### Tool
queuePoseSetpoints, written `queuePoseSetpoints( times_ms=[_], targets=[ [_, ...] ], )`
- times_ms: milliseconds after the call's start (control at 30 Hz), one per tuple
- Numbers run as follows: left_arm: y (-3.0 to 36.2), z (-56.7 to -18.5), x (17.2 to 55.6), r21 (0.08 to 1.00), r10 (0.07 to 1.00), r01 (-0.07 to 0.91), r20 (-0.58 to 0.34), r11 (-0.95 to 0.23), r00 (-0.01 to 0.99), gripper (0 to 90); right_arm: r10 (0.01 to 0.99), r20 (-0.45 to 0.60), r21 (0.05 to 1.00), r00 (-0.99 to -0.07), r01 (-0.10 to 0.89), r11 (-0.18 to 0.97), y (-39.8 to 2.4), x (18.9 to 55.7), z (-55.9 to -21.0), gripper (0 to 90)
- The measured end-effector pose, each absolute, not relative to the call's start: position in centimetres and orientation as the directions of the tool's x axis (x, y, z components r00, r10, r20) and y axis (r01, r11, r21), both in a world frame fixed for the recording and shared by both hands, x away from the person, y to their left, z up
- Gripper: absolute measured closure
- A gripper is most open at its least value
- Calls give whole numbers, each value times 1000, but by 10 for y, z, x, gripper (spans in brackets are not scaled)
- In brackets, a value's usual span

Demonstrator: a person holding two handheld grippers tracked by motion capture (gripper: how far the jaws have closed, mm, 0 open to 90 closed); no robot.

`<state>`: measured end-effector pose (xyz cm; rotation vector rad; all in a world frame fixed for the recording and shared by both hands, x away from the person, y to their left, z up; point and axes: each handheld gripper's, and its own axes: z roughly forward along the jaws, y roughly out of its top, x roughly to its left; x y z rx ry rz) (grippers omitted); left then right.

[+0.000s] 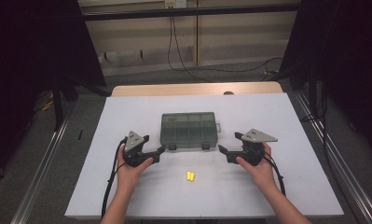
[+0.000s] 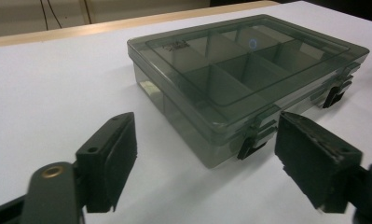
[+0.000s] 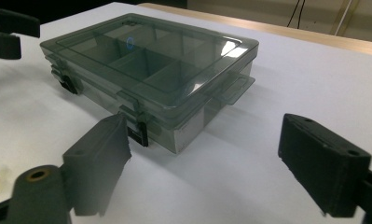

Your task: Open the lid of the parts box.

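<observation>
High view: my left gripper and right gripper, both parted and empty, flank the compartment box; rigid, light, slick plastic—I'd grip its latches.

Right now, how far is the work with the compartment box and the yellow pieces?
Nothing looks done: the compartment box is closed, both front latches down. In hand: the left gripper and right gripper face its front corners with open, empty jaws. Left: opening the lid and handling the yellow pieces, lying on the table.
</observation>
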<state>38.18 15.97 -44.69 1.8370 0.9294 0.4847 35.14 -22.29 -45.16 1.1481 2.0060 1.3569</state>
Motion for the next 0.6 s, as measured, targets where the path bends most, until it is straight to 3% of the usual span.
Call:
queuePoseSetpoints(
  times_ms=[167, 367, 600],
  targets=[
    [160, -445, 384, 893, 777, 397, -90, -214, 623, 341, 819, 78, 900, -568, 394, 188, -221, 354, -449, 247],
    [161, -443, 383, 893, 787, 390, -69, -226, 614, 511, 821, 89, 897, -564, 404, 180, -219, 356, -447, 438],
    [163, -441, 380, 874, 802, 424, -70, -238, 594, 639, 818, 89, 887, -568, 418, 194, -221, 358, -451, 638]
  ],
)
